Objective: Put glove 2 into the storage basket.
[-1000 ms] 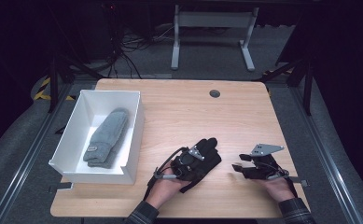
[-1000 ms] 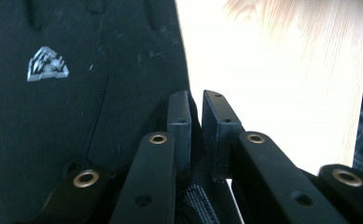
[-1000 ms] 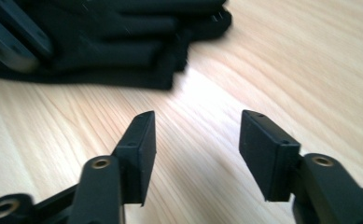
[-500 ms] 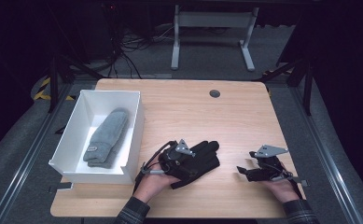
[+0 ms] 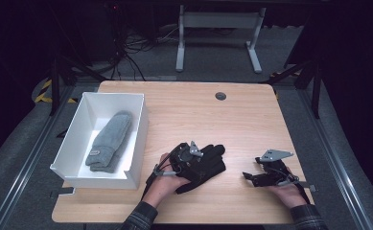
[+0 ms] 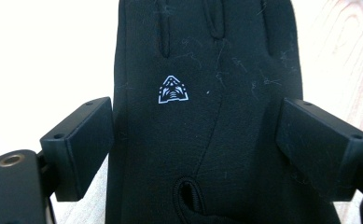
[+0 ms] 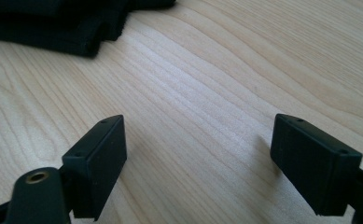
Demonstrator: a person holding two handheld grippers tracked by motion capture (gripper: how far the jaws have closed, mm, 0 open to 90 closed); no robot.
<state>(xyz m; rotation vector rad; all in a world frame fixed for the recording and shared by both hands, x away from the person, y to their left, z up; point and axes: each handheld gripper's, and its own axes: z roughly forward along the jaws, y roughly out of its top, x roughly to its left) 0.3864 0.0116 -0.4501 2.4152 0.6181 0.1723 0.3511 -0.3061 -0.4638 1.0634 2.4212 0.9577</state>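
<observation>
Near edge of the worktop [image 5: 251, 120]: pale wood with a straight grain and rounded corners, with two plaid-sleeved forearms entering from below. The left tool [image 5: 201, 158] sits over a black glove [image 5: 212, 165] that lies flat on the wood just right of a white box [image 5: 137, 143]. In the left gripper view the left tool's [image 6: 195, 140] jaws have just been opening and stand wide on either side of the black glove [image 6: 202, 70] (the pads flank the cloth without pressing it). The glove is matte black with stitched seams running up into the fingers, a small white triangular emblem [image 6: 173, 89] on the back of the hand, a slit opening at the cuff, and scattered light lint. The right tool [image 5: 247, 176] rests well apart to the right of the glove, a grey three-cornered plate on top; in the right gripper view its jaws stand spread over bare wood, nothing between them, with the glove's dark edge [image 7: 67, 23] at the upper left.

Middle ground: the white box holds a grey mitten [image 5: 109, 141] lying lengthwise, with a small label near its cuff. A round dark grommet [image 5: 220, 96] sits near the far edge of the worktop.

Far ground: grey carpeted floor [image 5: 213, 67], a pale metal stand [image 5: 217, 28], tangled cables [image 5: 131, 52] and yellow-black hazard tape [image 5: 42, 91] at left, with a dark room beyond.
</observation>
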